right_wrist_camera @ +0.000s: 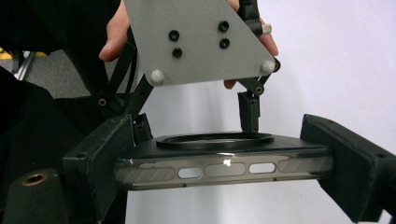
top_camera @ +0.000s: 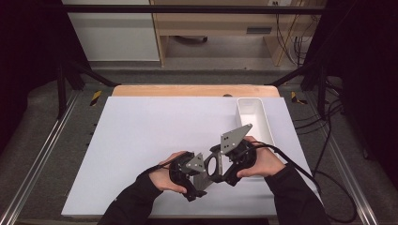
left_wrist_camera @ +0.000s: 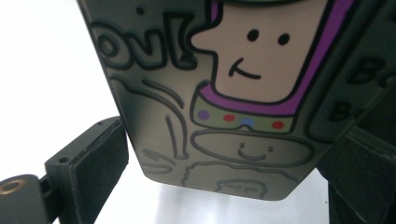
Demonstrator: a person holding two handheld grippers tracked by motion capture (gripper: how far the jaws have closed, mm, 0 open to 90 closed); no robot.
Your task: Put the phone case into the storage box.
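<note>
A glossy phone case (right_wrist_camera: 219, 165) with cartoon line drawings and a round ring is hanging above the white table (top_camera: 141, 140), the right gripper (right_wrist_camera: 224, 172) pinching its slotted edges while the left gripper (left_wrist_camera: 224, 186) is flanking its printed face; whether those jaws are touching it I cannot tell

My desk (top_camera: 141, 136) is evenly lit from above, dark at the frame's sides; from my left tool the white blows out upper left, and the close case (left_wrist_camera: 224, 93) looks soft
</note>
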